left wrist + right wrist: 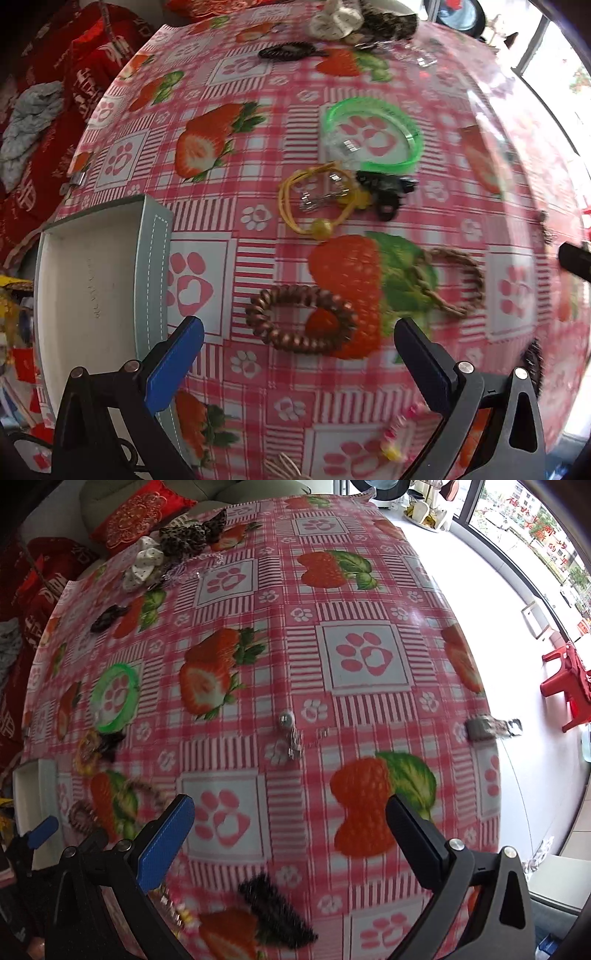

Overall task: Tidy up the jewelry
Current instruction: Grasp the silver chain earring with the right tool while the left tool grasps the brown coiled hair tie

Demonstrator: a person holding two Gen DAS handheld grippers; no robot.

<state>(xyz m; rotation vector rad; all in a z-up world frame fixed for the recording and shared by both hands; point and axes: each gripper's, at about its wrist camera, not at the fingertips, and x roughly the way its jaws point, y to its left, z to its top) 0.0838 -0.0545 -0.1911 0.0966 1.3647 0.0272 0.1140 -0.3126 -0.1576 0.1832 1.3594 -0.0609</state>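
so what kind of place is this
Probably a home living room: a table under a strawberry-print tablecloth, embroidered red cushions on a sofa behind it, and a large window overlooking a street.

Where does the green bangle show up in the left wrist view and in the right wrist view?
Left wrist view: the green bangle lies upper centre-right, above the yellow hair tie.
Right wrist view: the green bangle lies far left, mid-height.
Shared landmark: the black claw clip lies just on the near side of it in both views.
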